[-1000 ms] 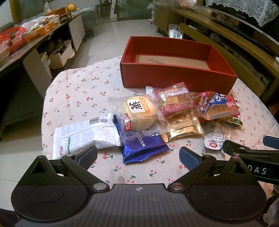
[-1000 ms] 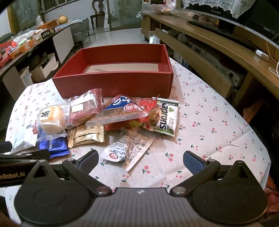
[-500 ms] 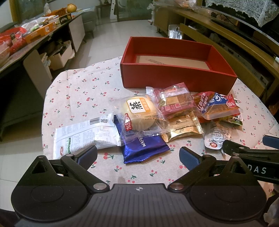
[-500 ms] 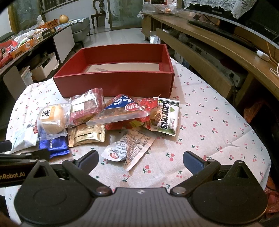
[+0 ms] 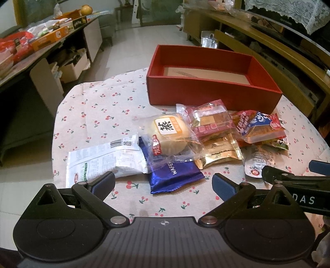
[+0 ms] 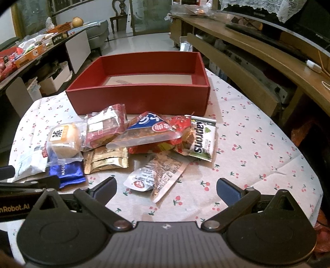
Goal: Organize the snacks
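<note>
A pile of wrapped snacks lies on the cherry-print tablecloth [image 5: 99,115] in front of an open red box [image 5: 208,92], which holds nothing but a paper liner. The pile has a round pastry [image 5: 168,134], a blue wafer pack [image 5: 173,175], a white pack [image 5: 105,159], a gold pack [image 5: 219,152] and a pink pack [image 5: 210,121]. My left gripper [image 5: 163,182] is open, just short of the wafer pack. My right gripper [image 6: 166,186] is open, near a white sachet [image 6: 156,173]. The red box [image 6: 140,99] stands behind it.
A long side table with boxes and a fruit [image 5: 85,9] runs along the left. A wooden shelf unit [image 6: 268,61] runs along the right, close to the table's edge. Tiled floor lies beyond the box. The right gripper's arm [image 5: 292,181] crosses the left wrist view.
Both grippers have crept slightly forward toward the snack pile. The snacks and box have not moved.
</note>
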Action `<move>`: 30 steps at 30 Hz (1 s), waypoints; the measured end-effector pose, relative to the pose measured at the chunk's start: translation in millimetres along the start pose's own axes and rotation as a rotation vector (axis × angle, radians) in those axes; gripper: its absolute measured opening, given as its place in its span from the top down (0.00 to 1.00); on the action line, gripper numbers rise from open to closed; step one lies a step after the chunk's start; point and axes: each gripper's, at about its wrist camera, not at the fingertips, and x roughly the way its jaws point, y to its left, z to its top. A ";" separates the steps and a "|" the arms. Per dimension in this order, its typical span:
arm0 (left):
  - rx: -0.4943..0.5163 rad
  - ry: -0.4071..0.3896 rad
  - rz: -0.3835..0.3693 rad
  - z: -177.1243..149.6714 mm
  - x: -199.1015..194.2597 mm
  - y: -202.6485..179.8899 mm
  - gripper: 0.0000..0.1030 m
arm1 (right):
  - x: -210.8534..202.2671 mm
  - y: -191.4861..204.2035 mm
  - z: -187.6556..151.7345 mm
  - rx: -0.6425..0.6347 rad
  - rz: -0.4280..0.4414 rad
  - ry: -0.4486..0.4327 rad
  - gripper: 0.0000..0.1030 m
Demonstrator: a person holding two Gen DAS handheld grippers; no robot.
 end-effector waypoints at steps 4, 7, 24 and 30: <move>-0.027 0.005 0.002 2.0 1.1 9.7 0.02 | 2.6 7.2 5.9 -0.023 0.015 -0.004 0.00; -0.040 0.003 0.006 5.1 -0.3 17.8 0.02 | 2.4 11.7 14.6 -0.031 0.040 -0.019 0.00; -0.181 0.073 -0.058 49.2 37.7 27.7 0.01 | 21.5 16.3 100.3 -0.077 0.127 -0.097 0.01; -0.177 0.124 0.040 69.3 80.6 11.2 0.01 | 32.4 -8.1 97.5 -0.021 0.151 -0.030 0.01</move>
